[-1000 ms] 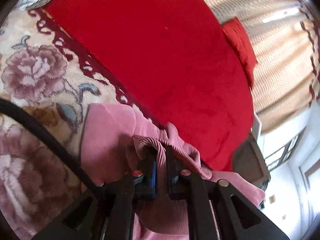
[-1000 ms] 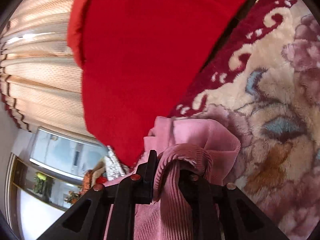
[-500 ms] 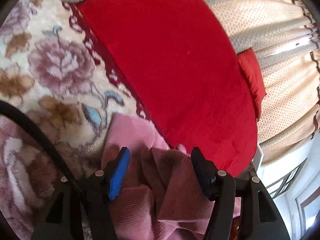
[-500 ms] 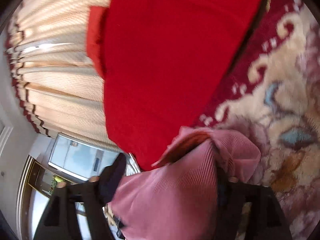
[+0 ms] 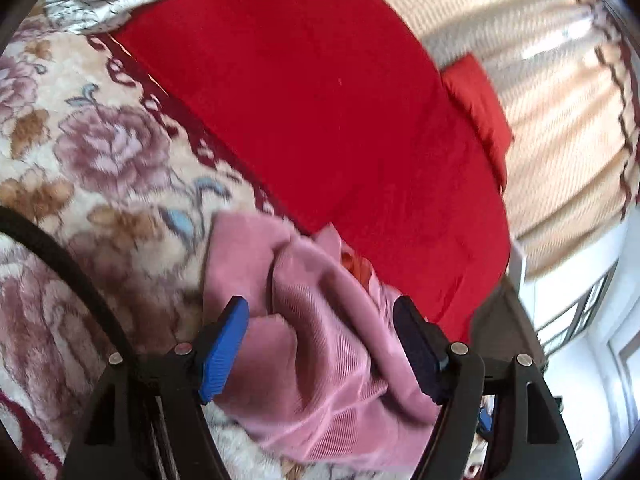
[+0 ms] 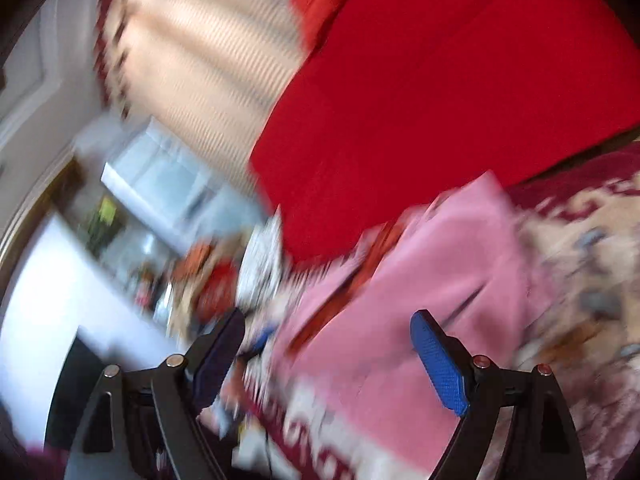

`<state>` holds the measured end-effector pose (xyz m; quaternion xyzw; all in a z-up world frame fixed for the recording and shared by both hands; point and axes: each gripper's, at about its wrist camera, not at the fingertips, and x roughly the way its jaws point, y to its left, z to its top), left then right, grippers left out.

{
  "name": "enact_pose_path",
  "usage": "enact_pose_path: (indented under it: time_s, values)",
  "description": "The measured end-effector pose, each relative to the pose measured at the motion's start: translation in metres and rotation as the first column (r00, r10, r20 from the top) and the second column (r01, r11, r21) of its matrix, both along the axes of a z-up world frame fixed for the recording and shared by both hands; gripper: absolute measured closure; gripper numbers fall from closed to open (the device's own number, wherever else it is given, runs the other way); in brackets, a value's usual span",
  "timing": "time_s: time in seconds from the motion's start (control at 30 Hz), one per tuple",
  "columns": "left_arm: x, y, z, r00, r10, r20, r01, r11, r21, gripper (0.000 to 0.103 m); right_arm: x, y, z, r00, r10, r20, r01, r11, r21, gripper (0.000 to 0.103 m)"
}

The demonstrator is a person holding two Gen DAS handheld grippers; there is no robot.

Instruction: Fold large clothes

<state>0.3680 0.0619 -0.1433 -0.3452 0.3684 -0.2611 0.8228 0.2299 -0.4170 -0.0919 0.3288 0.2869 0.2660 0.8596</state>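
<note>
A pink ribbed garment point(image 5: 320, 340) lies bunched on the floral blanket point(image 5: 100, 168), next to a red cover. My left gripper point(image 5: 320, 344) is open, its blue pads on either side of the cloth and not pinching it. In the blurred right wrist view the same pink garment point(image 6: 420, 300) lies flatter on the blanket point(image 6: 592, 272). My right gripper point(image 6: 332, 352) is open and holds nothing, above the garment's near edge.
A large red cover point(image 5: 340, 100) spreads behind the garment, with a red pillow point(image 5: 480, 108) at its far end. Beige curtains point(image 5: 560, 100) hang behind. A black cable point(image 5: 60, 256) crosses the left wrist view. Cluttered furniture point(image 6: 180, 248) shows at the left in the right wrist view.
Both grippers were shut on the garment's ribbed edge one second ago. Both have opened and let it drop. The right gripper has swung fast, blurring its view.
</note>
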Motion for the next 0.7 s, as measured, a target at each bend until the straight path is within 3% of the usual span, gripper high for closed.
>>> enact_pose_path:
  time_s: [0.1, 0.23, 0.33, 0.43, 0.47, 0.53, 0.6, 0.63, 0.7]
  values:
    - [-0.008, -0.007, 0.004, 0.999, -0.021, 0.024, 0.021, 0.999, 0.029, 0.028, 0.01, 0.04, -0.008, 0.984, 0.174, -0.034, -0.175, 0.984, -0.028, 0.015]
    - [-0.015, -0.016, 0.008, 0.999, -0.018, 0.049, 0.016, 0.999, 0.038, 0.026, 0.035, 0.096, -0.031, 0.94, 0.317, -0.124, -0.325, 0.944, -0.052, 0.015]
    - [-0.012, -0.019, 0.007, 0.999, 0.008, 0.045, -0.009, 1.0, 0.018, 0.026, 0.055, 0.133, -0.051, 0.91, 0.359, -0.208, -0.385, 0.917, -0.104, 0.016]
    - [-0.005, -0.02, 0.006, 0.998, 0.037, 0.042, -0.038, 0.999, 0.012, 0.026, 0.079, 0.141, -0.052, 0.911, 0.341, -0.231, -0.375, 0.918, -0.126, 0.016]
    - [-0.002, -0.021, 0.006, 0.998, 0.042, 0.041, -0.042, 0.999, 0.012, 0.026, 0.088, 0.137, -0.046, 0.923, 0.323, -0.211, -0.353, 0.927, -0.128, 0.016]
    - [0.002, -0.024, 0.008, 0.998, 0.034, 0.048, -0.035, 0.999, 0.014, 0.026, 0.116, 0.122, -0.03, 0.971, 0.171, -0.167, -0.202, 0.961, -0.187, 0.016]
    - [0.003, -0.029, 0.011, 0.997, 0.017, 0.072, -0.02, 0.999, 0.044, 0.026, 0.142, 0.093, -0.019, 0.992, -0.077, -0.1, 0.053, 0.974, -0.219, 0.017]
    - [0.003, -0.033, 0.014, 0.996, 0.007, 0.087, -0.013, 0.997, 0.07, 0.026, 0.146, 0.078, -0.016, 0.98, -0.191, -0.059, 0.174, 0.962, -0.209, 0.017]
    - [0.002, -0.045, 0.019, 0.992, -0.026, 0.12, 0.008, 0.989, 0.146, 0.026, 0.142, 0.047, -0.013, 0.944, -0.329, 0.001, 0.328, 0.94, -0.09, 0.017]
